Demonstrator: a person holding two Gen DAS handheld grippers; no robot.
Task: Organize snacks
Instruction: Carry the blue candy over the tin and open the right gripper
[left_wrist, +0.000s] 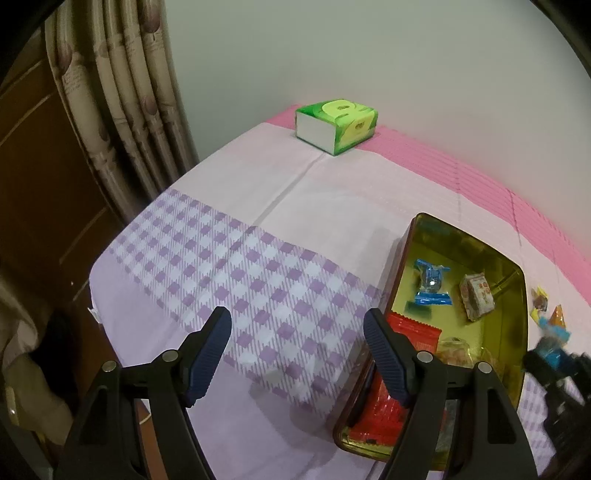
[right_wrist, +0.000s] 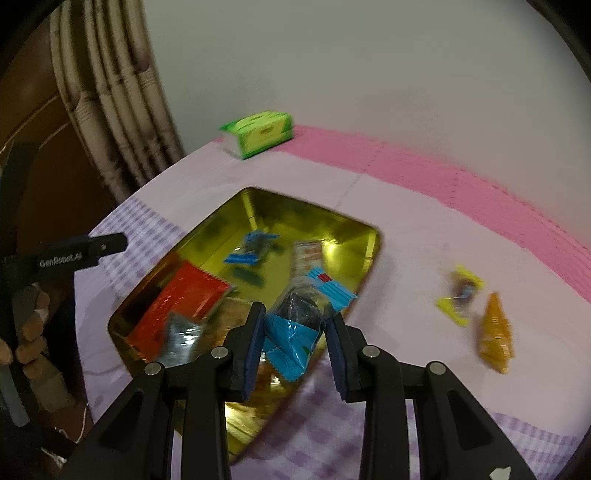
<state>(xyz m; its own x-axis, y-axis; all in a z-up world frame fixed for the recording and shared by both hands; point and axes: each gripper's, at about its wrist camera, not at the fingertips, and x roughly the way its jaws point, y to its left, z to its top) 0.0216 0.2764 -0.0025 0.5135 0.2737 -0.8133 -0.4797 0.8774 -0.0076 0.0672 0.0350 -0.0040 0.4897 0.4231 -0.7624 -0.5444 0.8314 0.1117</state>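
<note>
Glossy gold metal tin

We see our left gripper as black angular arms with ribbed dark-blue pads and round silver pins at the joints. Our right gripper matches it: black linkages, blue ribbed pads, silver pins. In the right wrist view, the left gripper's black body bears white "GenRobot.AI" lettering and a screw, with our hand on its grey handle.
</note>
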